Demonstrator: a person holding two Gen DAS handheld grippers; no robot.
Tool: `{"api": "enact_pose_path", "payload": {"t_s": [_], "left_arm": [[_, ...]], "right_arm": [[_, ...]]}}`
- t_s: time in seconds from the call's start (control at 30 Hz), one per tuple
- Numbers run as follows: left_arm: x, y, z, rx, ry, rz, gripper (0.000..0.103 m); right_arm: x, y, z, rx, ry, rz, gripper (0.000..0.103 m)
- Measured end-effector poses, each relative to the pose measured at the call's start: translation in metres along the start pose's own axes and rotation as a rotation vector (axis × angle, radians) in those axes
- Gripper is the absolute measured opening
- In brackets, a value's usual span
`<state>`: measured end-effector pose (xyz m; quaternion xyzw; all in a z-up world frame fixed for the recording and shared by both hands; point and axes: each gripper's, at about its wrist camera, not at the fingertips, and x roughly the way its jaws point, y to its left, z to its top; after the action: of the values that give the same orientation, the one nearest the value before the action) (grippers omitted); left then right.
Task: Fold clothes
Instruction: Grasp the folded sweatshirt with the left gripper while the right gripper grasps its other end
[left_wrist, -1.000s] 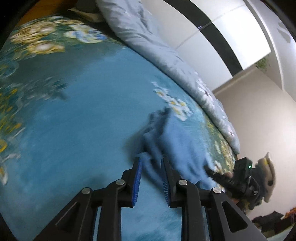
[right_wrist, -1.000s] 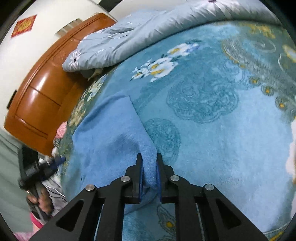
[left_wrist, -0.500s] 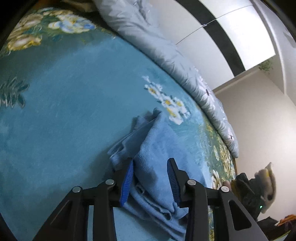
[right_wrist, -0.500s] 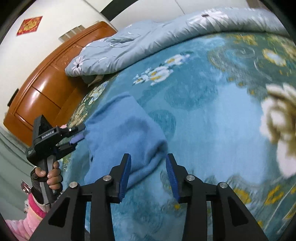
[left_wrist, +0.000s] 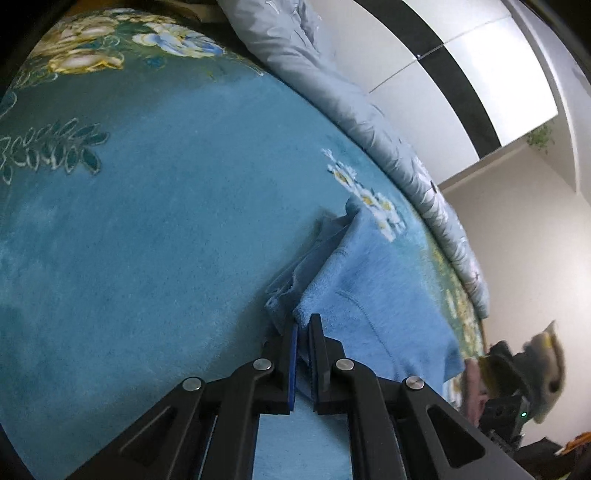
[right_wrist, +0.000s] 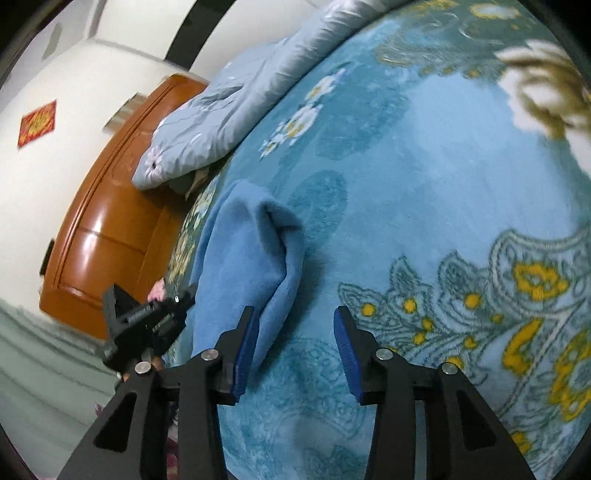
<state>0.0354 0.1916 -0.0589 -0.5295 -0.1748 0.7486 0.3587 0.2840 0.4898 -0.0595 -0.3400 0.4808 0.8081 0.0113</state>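
— Clothes first: where does the blue fleece garment (left_wrist: 373, 295) lie?

— On the bed, on the teal floral blanket (left_wrist: 147, 221), toward the blanket's edge. In the right wrist view the garment (right_wrist: 243, 251) sits left of centre, folded over on itself with a raised ridge along its right side.

— What is hard to make out?

— Which kind of garment it is cannot be told. In the left wrist view a second layer of fabric pokes out from under its left edge, and the near end is hidden behind the left claw (left_wrist: 303, 334). The right claw shows there only as a dark, blurred shape at the lower right edge. A pale tufted object (left_wrist: 546, 365) beside it is blurred too.

— And the claws?

— The left claw is pinched together on the garment's near corner, cloth showing between the blue pads. From the right wrist the left claw (right_wrist: 147, 321) appears at the garment's left edge, a pink-sleeved hand partly hidden behind it. The right claw (right_wrist: 295, 350) stands wide apart, holding nothing; its left pad is just beside the garment's lower edge.

— The room?

— A grey-blue quilt (right_wrist: 236, 96) is bunched along the far side of the bed. An orange-brown wooden headboard (right_wrist: 103, 229) stands at the left, against a white wall bearing a red paper square (right_wrist: 37, 123).
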Motion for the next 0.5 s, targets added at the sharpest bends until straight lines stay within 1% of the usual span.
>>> {"api": "enact_pose_path", "payload": {"t_s": [0.07,0.1,0.13,0.2,0.3,0.4,0.5], "left_arm": [[0.001,0.002,0.0,-0.002,0.005,0.001,0.006],[0.001,0.004,0.0,-0.013,0.008,-0.005,0.006],[0.002,0.007,-0.001,-0.024,0.011,-0.01,0.006],[0.002,0.012,-0.002,-0.041,0.014,-0.015,0.006],[0.003,0.015,-0.003,-0.05,0.015,-0.017,0.008],[0.003,0.014,-0.003,-0.052,0.017,-0.018,0.009],[0.003,0.014,-0.003,-0.054,0.02,-0.022,0.01]], "right_arm": [[0.003,-0.003,0.001,0.047,-0.009,0.031,0.047],[0.004,-0.003,0.001,0.062,-0.016,0.047,0.055],[0.005,-0.001,0.001,0.067,-0.022,0.056,0.06],[0.009,0.003,0.002,0.078,-0.028,0.058,0.06],[0.02,0.01,0.003,0.086,-0.014,0.052,0.06],[0.035,0.02,0.0,0.082,0.017,0.082,0.06],[0.044,0.026,-0.003,0.081,0.017,0.086,0.06]]}}
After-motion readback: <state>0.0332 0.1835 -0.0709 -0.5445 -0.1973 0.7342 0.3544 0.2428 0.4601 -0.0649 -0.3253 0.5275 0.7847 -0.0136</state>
